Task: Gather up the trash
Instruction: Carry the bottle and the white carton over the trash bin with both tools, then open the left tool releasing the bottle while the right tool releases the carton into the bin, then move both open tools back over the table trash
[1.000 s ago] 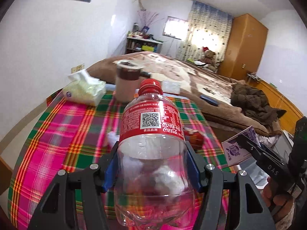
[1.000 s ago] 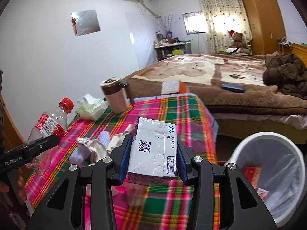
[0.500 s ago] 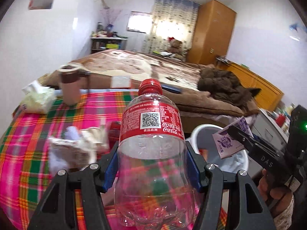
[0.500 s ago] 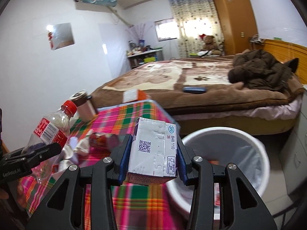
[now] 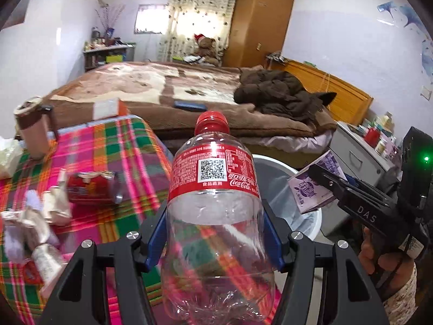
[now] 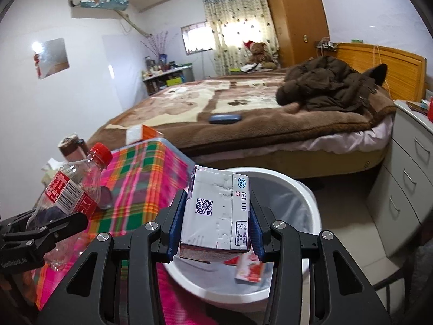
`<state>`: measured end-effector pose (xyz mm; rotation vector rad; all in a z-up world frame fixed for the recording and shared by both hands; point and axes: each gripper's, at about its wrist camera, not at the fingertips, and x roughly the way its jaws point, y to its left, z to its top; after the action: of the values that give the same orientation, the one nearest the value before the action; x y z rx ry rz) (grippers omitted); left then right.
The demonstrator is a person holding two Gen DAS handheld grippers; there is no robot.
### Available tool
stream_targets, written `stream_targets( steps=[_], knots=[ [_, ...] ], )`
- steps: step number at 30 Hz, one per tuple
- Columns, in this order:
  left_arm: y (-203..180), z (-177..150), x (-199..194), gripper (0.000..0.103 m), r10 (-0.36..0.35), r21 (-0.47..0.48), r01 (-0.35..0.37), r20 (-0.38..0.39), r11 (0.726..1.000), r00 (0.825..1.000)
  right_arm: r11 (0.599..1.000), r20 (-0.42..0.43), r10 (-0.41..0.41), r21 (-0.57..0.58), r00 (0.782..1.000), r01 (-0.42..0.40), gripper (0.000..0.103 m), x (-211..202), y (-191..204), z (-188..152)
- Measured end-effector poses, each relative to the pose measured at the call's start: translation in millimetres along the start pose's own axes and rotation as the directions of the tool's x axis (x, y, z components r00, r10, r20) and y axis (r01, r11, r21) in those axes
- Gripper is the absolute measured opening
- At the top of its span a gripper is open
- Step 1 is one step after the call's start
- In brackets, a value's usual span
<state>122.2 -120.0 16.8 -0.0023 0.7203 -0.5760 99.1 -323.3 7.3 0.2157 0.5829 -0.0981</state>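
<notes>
My left gripper (image 5: 213, 233) is shut on an empty clear Coca-Cola bottle (image 5: 213, 189) with a red cap, held upright over the table's right edge. My right gripper (image 6: 215, 224) is shut on a white and purple drink carton (image 6: 216, 216), held above the white trash bin (image 6: 305, 197). The bin (image 5: 281, 173) stands on the floor beside the table and holds a red and white carton (image 6: 249, 269). The carton (image 5: 311, 189) and right gripper show at the right of the left wrist view. The bottle (image 6: 67, 189) shows at the left of the right wrist view.
On the plaid tablecloth (image 5: 121, 149) lie a crushed red can (image 5: 94, 187), crumpled paper scraps (image 5: 35, 227), a brown lidded cup (image 5: 32, 130) and a tissue pack (image 5: 8, 157). A bed (image 6: 243, 108) stands behind, a grey drawer unit (image 6: 406, 184) to the right.
Both grippers have swung right from over the table toward the bin, carrying the bottle and the carton. The carton is now above the bin's opening.
</notes>
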Motion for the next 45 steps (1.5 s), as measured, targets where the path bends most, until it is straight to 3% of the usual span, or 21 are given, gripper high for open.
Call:
stream_targets(
  steps=[7,14,21,23,24,26,45],
  knots=[
    [-29,-4,35,0.064,-0.050,0.032,0.052,-0.073,0.998,0.996,0.998,-0.075,-0.051,0.017,0.996,0.053,0.043,16,-28,-9],
    [-52,-1,63,0.064,-0.056,0.062,0.063,-0.119,0.996,0.991,0.995,-0.116,-0.094,0.027,0.989,0.098,0.043,25,-48,-11],
    [-60,0,81,0.065,-0.073,0.067,0.084,-0.152,0.994,0.986,0.995,-0.150,-0.088,0.027,0.985,0.093,0.045,33,-58,-13],
    [-60,1,81,0.072,-0.076,0.064,0.085,-0.138,0.994,0.988,0.995,-0.152,-0.087,0.032,0.985,0.093,0.045,33,-59,-13],
    [-60,2,80,0.079,-0.080,0.058,0.088,-0.132,0.994,0.988,0.995,-0.145,-0.092,0.032,0.985,0.097,0.052,32,-59,-14],
    [-57,3,77,0.081,-0.088,0.045,0.094,-0.123,0.995,0.988,0.995,-0.139,-0.088,0.031,0.986,0.093,0.065,32,-58,-13],
    [-21,-1,29,0.082,-0.013,0.000,0.013,-0.044,1.000,0.999,0.999,-0.063,-0.026,0.018,0.998,0.027,0.065,9,-25,-8]
  ],
)
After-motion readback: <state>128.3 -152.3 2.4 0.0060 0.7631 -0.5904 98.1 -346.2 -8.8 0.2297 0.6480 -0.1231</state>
